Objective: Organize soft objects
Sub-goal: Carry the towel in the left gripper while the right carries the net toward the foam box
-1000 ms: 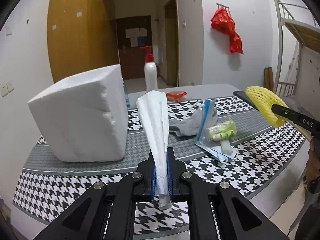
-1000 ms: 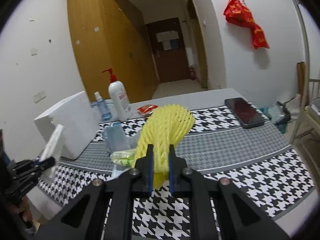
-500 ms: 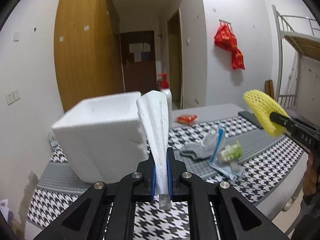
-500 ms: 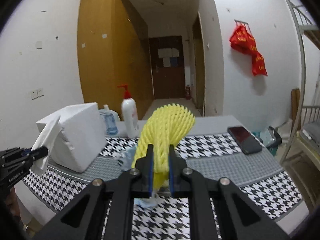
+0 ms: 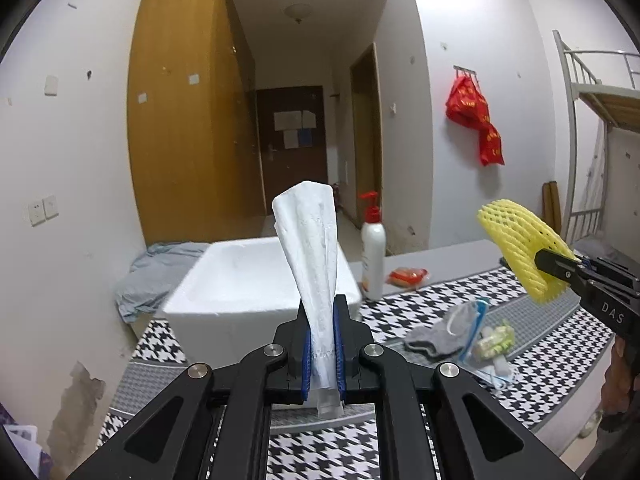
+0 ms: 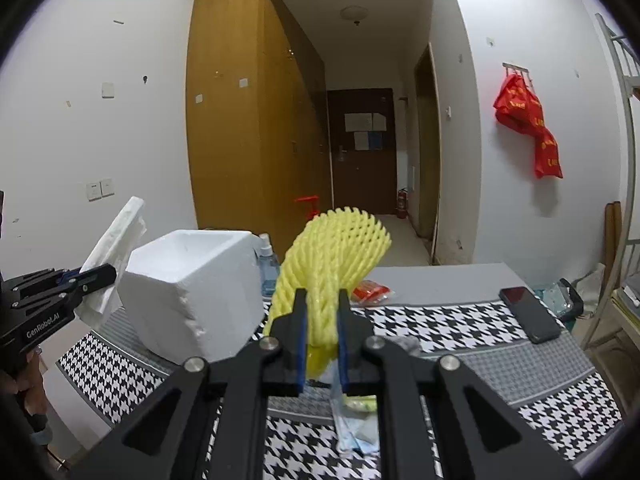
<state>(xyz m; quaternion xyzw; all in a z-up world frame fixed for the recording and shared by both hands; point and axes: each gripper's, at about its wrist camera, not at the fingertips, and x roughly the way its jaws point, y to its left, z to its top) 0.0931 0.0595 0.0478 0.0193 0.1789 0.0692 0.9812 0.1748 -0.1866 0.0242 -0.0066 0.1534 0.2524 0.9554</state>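
My left gripper (image 5: 322, 336) is shut on a folded white tissue (image 5: 314, 248) that stands up from the jaws, in front of the open white foam box (image 5: 224, 280). The right gripper (image 6: 322, 332) is shut on a yellow foam fruit net (image 6: 340, 248). In the left wrist view the same net (image 5: 520, 248) hangs at the right, above the table. In the right wrist view the tissue (image 6: 116, 240) and the left gripper (image 6: 94, 276) are at the left, beside the foam box (image 6: 192, 280). A grey glove (image 5: 436, 332), a blue face mask (image 5: 474, 328) and a green packet (image 5: 496, 338) lie on the houndstooth tablecloth (image 5: 440, 308).
A white pump bottle (image 5: 373, 256) and a red snack packet (image 5: 408, 276) stand behind the box. A small spray bottle (image 6: 268, 264) sits beside the box. A black phone (image 6: 530, 314) lies at the table's right. A bunk bed frame (image 5: 592, 92) is at the far right.
Both grippers have risen and pulled back with their items still held. The foam box's open top has come into view, and more of the wall and ceiling shows.
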